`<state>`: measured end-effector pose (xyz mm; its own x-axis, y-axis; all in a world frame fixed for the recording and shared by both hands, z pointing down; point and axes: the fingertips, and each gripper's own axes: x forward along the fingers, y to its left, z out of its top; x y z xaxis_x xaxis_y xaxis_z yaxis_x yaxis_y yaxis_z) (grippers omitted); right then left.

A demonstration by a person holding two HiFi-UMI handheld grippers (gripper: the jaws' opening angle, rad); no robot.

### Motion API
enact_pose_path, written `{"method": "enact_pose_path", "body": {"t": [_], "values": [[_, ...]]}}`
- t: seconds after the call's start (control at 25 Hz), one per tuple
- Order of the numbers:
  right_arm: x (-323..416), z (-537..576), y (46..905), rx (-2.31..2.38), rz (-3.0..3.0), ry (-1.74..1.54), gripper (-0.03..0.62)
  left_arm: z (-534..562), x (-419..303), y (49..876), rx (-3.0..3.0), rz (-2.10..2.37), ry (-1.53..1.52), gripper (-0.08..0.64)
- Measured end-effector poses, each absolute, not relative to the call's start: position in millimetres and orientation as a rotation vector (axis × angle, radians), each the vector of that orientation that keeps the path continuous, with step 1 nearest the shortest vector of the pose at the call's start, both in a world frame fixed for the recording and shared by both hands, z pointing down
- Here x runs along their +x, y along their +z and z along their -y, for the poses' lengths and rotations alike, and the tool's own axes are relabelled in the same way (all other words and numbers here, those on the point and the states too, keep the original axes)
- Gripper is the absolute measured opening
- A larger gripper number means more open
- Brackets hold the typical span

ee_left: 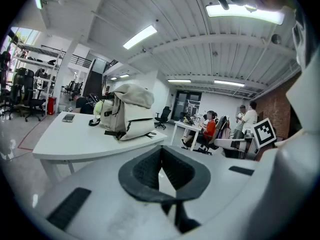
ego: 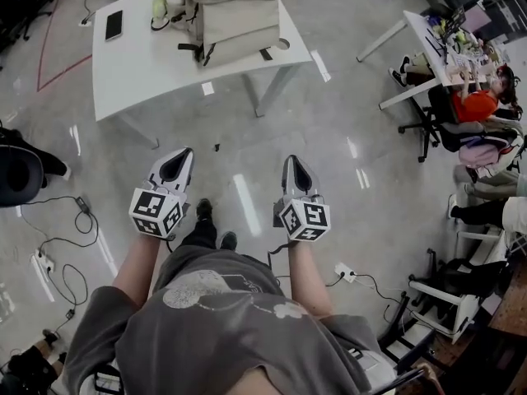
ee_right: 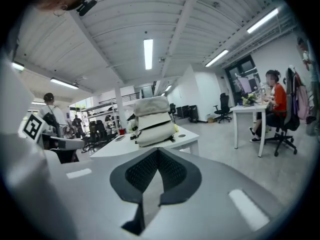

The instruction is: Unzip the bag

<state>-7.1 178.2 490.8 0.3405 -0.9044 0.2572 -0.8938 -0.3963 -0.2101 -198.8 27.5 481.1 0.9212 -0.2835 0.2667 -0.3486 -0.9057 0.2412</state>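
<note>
A beige backpack (ego: 235,15) with black straps stands upright on a white table (ego: 140,64) some way ahead of me. It shows too in the left gripper view as the backpack (ee_left: 127,111) and in the right gripper view as the backpack (ee_right: 152,121). My left gripper (ego: 179,164) and right gripper (ego: 295,171) are held side by side at waist height, well short of the table. Both are shut with nothing between their jaws. In the gripper views the left gripper (ee_left: 161,151) and the right gripper (ee_right: 158,154) point toward the bag.
A phone (ego: 114,25) lies on the table's left part, and a small yellow-green object (ego: 160,6) sits beside the bag. People sit at a desk (ego: 436,52) on the right among office chairs. Cables and a power strip (ego: 41,262) lie on the shiny floor at left.
</note>
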Motion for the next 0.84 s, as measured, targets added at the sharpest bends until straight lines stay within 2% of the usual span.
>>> {"method": "enact_pose_path", "body": {"t": [0.84], "values": [[-69.4,-209.1,469.0,-2.426,-2.018,-0.461,-0.002,-110.5,-222.8,458.0,2.831,0.486,0.305,0.006]]}}
